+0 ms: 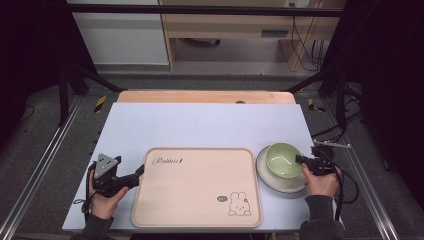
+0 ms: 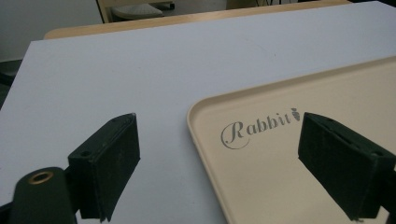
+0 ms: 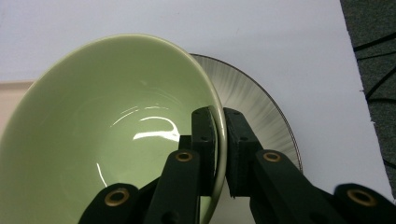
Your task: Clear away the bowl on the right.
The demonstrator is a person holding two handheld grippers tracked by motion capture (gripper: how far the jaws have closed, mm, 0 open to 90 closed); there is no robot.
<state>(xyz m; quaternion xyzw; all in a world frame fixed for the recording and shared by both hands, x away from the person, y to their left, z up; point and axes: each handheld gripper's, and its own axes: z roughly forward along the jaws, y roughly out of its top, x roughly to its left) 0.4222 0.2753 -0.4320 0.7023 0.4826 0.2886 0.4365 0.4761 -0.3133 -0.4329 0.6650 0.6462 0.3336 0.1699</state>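
Note:
A pale green bowl (image 1: 282,159) (image 3: 107,135) rests on a grey-white plate (image 1: 272,181) (image 3: 261,107) at the right of the table. My right gripper (image 1: 300,160) (image 3: 221,149) is shut on the green bowl's rim, one jaw inside and one outside, and the bowl looks tilted. A beige tray (image 1: 195,187) (image 2: 280,154) with "Rabbit" lettering and a bunny drawing lies at the table's middle. My left gripper (image 1: 139,174) (image 2: 219,163) stands open at the tray's left edge, its jaws straddling that edge with nothing gripped.
The white tabletop (image 1: 200,125) stretches far behind the tray. Metal frame rails (image 1: 40,165) run along both sides of the table. Cables (image 1: 350,185) trail off the right edge near the person's right hand.

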